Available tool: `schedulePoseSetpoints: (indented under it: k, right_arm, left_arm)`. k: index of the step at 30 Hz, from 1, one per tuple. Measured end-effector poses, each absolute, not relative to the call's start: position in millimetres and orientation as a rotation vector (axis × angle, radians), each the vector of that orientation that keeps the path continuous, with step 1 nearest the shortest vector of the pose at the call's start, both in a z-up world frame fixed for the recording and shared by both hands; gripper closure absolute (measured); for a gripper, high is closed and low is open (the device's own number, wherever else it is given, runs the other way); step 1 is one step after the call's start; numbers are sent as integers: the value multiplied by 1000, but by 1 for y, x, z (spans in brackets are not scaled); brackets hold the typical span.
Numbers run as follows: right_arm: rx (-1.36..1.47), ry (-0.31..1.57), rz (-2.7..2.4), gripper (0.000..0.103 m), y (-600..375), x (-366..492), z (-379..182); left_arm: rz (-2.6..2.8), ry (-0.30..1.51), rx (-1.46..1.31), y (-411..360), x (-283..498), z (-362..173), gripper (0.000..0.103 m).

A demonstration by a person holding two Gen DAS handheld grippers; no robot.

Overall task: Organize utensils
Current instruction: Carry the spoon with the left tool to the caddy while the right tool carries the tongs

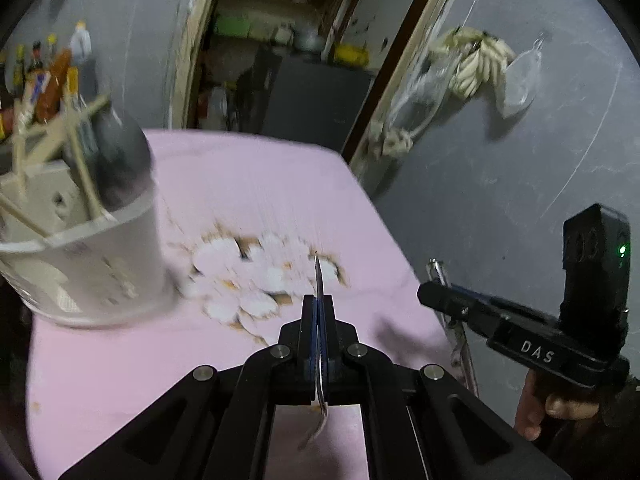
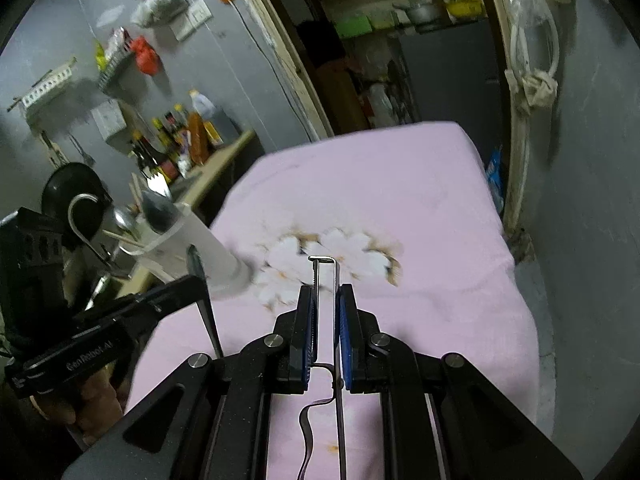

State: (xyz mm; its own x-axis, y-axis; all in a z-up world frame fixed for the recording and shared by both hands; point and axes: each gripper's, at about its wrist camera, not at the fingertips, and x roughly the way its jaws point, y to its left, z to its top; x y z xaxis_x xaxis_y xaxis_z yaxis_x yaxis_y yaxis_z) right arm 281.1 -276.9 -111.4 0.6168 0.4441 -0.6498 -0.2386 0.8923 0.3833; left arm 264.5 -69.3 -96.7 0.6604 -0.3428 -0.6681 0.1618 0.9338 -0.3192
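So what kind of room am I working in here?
Most likely a home kitchen or a dining corner beside one. A white utensil holder with chopsticks and a ladle stands on the pink flowered tablecloth, sauce bottles line a side counter, and garlic hangs on the grey wall.

A modest home kitchen: sauce and oil bottles (image 2: 176, 140) crowd a side counter (image 2: 224, 152), a dark wok (image 2: 72, 188) hangs on the grey wall, and a doorway opens onto cluttered pantry shelves (image 2: 380, 12) (pot and containers visible).
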Motion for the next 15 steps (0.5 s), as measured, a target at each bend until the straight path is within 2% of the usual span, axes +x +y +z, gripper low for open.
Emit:
schedulePoseSetpoints:
  k: [15]
  right_arm:
    - [287,485,498,92,-189,272,-21]
  left_arm:
    - [-246,593,-218,23,236,-13,101]
